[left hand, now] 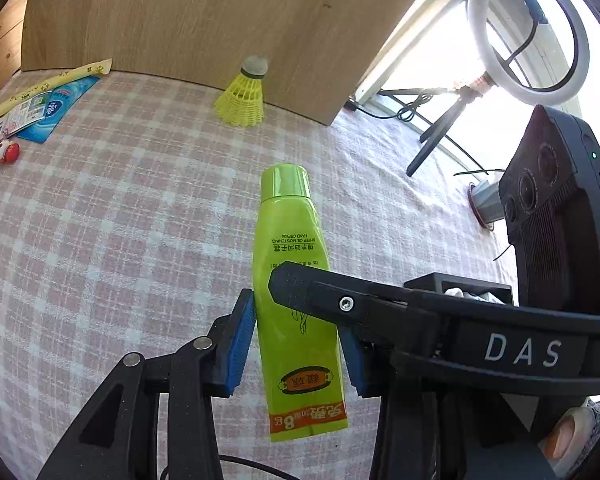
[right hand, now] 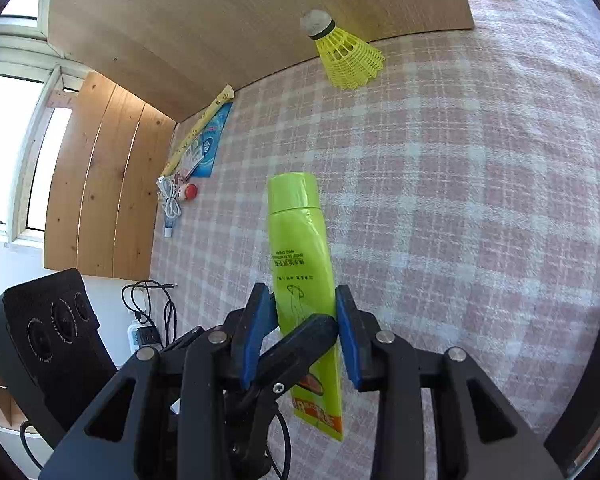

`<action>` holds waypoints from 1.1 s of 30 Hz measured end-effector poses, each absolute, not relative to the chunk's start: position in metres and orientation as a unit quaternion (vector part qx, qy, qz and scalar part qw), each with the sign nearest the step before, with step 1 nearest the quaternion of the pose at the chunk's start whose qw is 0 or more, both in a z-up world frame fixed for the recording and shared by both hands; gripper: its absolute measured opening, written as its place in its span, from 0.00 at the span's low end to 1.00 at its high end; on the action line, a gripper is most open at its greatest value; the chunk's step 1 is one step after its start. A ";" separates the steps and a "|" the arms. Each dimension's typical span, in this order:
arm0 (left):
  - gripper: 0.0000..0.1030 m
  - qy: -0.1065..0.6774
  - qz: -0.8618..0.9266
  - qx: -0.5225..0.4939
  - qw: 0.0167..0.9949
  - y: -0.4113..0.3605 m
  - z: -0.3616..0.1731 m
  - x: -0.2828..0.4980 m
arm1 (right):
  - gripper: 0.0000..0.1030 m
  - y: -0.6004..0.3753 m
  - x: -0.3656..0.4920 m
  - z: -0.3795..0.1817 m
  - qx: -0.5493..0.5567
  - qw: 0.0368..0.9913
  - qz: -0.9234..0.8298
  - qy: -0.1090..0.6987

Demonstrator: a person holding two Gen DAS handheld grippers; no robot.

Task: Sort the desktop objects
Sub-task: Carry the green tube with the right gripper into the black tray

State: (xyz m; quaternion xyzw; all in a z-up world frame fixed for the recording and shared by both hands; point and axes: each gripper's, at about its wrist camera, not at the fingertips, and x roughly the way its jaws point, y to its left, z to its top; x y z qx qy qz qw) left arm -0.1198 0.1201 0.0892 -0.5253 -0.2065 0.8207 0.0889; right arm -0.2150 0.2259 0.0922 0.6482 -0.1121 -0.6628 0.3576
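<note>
Pink checked tablecloth (left hand: 120, 220) spread below. Green hand-cream tube (left hand: 292, 280) held above cloth, cap pointing away — pinched by both claws. Left gripper (left hand: 296, 344) blue pads clamp tube sides; right gripper (right hand: 304, 332) clamps same tube. Yellow shuttlecock (left hand: 244, 96) stands near wooden board (left hand: 204, 20).

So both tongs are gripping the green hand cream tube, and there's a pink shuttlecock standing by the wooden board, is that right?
Not quite: the shuttlecock is yellow, not pink, as the left wrist view shows. The rest holds: both the left tongs and right tongs grip the green hand cream tube, and the shuttlecock stands by the wooden board.
</note>
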 end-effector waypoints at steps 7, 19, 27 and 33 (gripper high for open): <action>0.37 -0.168 0.817 -0.527 0.160 0.196 0.116 -0.087 | 0.32 0.306 -0.185 0.123 0.624 0.319 -0.700 -0.136; 0.37 -0.098 0.780 -0.548 0.285 0.329 0.131 -0.029 | 0.32 0.475 -0.129 0.144 0.601 0.207 -0.743 -0.209; 0.37 -0.065 0.764 -0.556 0.323 0.369 0.133 0.003 | 0.32 0.536 -0.092 0.146 0.593 0.161 -0.756 -0.224; 0.45 -0.038 0.761 -0.565 0.315 0.378 0.130 0.011 | 0.33 0.556 -0.075 0.140 0.596 0.149 -0.756 -0.224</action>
